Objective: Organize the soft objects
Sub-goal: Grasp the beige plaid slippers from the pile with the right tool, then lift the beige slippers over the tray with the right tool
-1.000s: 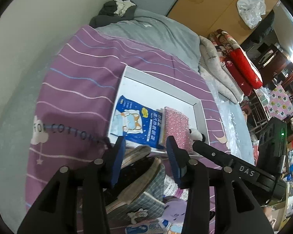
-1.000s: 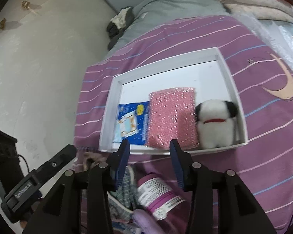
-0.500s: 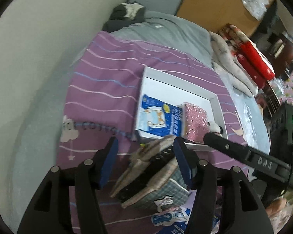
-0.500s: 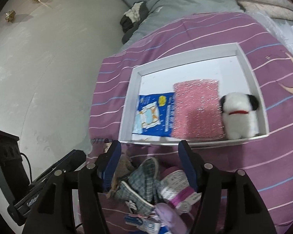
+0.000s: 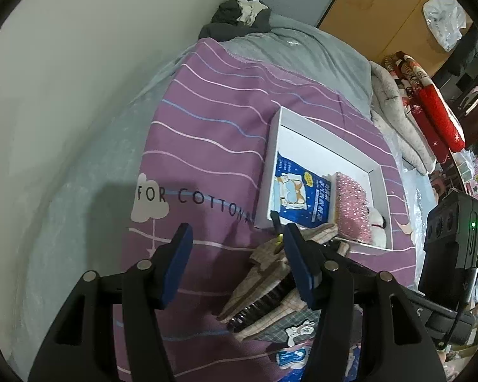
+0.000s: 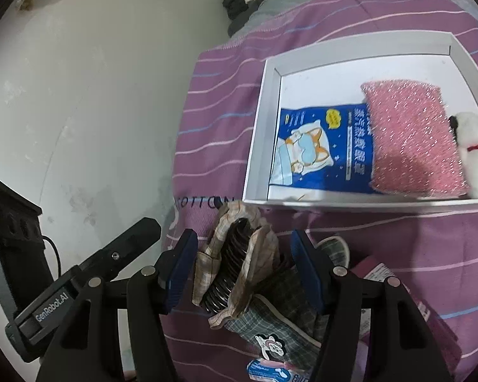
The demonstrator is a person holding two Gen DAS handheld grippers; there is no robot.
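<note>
Both grippers hang over a bed covered by a purple striped blanket (image 5: 207, 146), and both stand released with nothing gripped.

The left gripper (image 5: 235, 261) has bare blanket between its jaws; the printed words "FOR COTTON" lie just ahead of them. A plaid fabric bundle (image 5: 264, 289) lies at and behind its right-hand finger, partly hidden by it, and a small yellow-and-dark piece pokes up at that fingertip, too small to tell what it is.

The right gripper (image 6: 243, 267) has the same plaid fabric bundle (image 6: 239, 261) standing between its jaws, its folds open around a dark ribbed inner part. The pads stand clear of the cloth on both sides. Behind the right-hand finger lie a grey checked piece with a cartoon patch (image 6: 280, 328), a pink-labelled container (image 6: 379, 273) and a small blue packet (image 6: 267, 366) at the lower edge, crowding the space beside the bundle.

Just ahead of the right jaws sits a white tray (image 6: 261, 146), its near wall between the bundle and the tray floor. Inside it, from left to right, lie a blue eye-mask packet (image 6: 322, 152), a pink glittery sponge (image 6: 411, 140) overlapping the packet's edge, and a white plush dog (image 6: 474, 152) with a red collar against the sponge. The back half of the tray floor is bare.

Beyond the tray a grey quilt (image 5: 302, 54) and a dark bundle of clothes (image 5: 239, 16) lie by the wall. The other gripper's black body (image 6: 89, 283) shows to the left of the right jaws.
</note>
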